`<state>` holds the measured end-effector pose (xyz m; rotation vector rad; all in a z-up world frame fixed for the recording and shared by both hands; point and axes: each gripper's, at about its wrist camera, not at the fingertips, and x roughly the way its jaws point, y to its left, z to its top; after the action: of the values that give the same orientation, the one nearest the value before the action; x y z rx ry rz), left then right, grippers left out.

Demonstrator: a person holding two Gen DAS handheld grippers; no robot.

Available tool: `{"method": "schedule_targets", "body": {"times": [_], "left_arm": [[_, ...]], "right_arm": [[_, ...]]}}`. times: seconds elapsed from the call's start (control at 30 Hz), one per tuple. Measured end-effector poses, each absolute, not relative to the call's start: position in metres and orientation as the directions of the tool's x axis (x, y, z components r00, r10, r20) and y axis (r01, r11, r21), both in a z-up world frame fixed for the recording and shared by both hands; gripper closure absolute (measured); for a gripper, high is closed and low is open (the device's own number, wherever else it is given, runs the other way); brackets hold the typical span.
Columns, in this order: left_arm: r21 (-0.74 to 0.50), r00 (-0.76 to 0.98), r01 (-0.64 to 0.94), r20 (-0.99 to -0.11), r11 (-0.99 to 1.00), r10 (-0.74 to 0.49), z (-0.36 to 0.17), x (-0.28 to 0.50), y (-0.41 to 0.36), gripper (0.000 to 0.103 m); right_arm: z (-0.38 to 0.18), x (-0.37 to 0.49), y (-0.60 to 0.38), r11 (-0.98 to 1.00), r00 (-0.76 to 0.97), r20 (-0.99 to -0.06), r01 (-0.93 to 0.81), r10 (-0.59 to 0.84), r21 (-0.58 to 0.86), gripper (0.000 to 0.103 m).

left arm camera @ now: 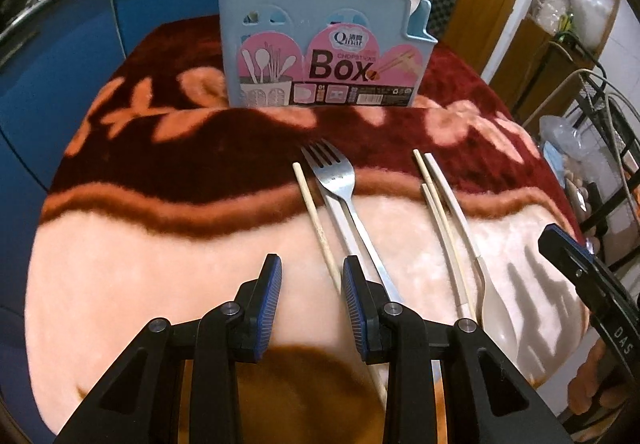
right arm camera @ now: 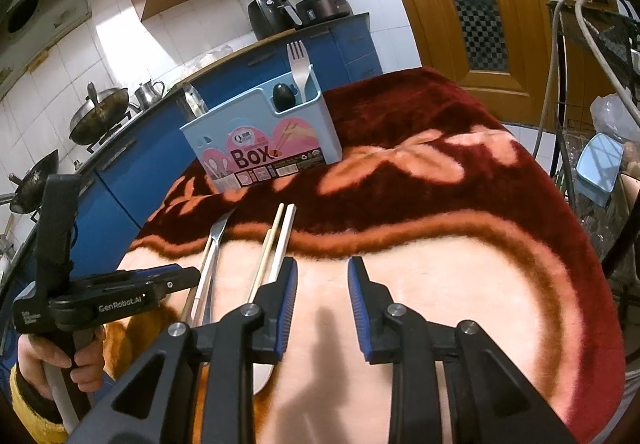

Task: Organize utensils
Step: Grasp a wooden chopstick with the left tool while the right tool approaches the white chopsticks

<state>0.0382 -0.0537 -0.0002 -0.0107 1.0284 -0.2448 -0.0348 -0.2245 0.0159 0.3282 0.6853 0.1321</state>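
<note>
A kitchen with blue cabinets surrounds a table draped in a plush red-and-peach floral blanket [left arm camera: 160,252]. Both grippers hover part-open and empty: the left gripper [left arm camera: 312,284] just above a lone wooden chopstick [left arm camera: 314,220] beside the steel fork [left arm camera: 334,174], the right gripper [right arm camera: 322,280] beside the paired pale chopsticks [right arm camera: 276,244]. Picking seems about to begin; next, each must descend and straddle a handle. The light-blue plastic utensil box [left arm camera: 324,44] already holds a cream plastic fork [right arm camera: 299,72] and metal utensils.
</note>
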Motion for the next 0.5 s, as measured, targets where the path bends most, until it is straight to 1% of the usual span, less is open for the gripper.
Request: {"method": "schedule_targets", "body": {"times": [0.03,0.1,0.17,0.37,0.47,0.5], "left_arm": [[-0.127,0.489,0.196,-0.847,0.972,-0.209,0.0,0.039,-0.054,0.071],[-0.122,0.485,0.203,-0.849,0.971,-0.208,0.0,0.043,-0.055,0.076],[-0.135,0.471,0.201,-0.855,0.97,-0.217,-0.001,0.047,-0.056,0.078],[-0.216,0.449,0.184,-0.85,0.959,-0.277,-0.004,0.053,-0.05,0.094],[-0.253,0.451,0.172,-0.839,0.952,-0.304,-0.005,0.051,-0.044,0.095],[-0.262,0.453,0.168,-0.836,0.95,-0.311,-0.004,0.05,-0.041,0.097]], "right_arm": [[0.015,-0.035,-0.226,0.94,0.768,-0.599,-0.011,0.227,0.342,0.074],[0.014,-0.034,-0.227,0.938,0.766,-0.6,-0.01,0.23,0.347,0.074],[0.013,-0.032,-0.227,0.936,0.761,-0.604,-0.011,0.236,0.352,0.074],[0.013,-0.029,-0.222,0.941,0.749,-0.618,-0.02,0.238,0.338,0.074],[0.016,-0.026,-0.216,0.947,0.739,-0.63,-0.036,0.24,0.318,0.074],[0.016,-0.023,-0.213,0.95,0.731,-0.638,-0.044,0.243,0.31,0.074]]}}
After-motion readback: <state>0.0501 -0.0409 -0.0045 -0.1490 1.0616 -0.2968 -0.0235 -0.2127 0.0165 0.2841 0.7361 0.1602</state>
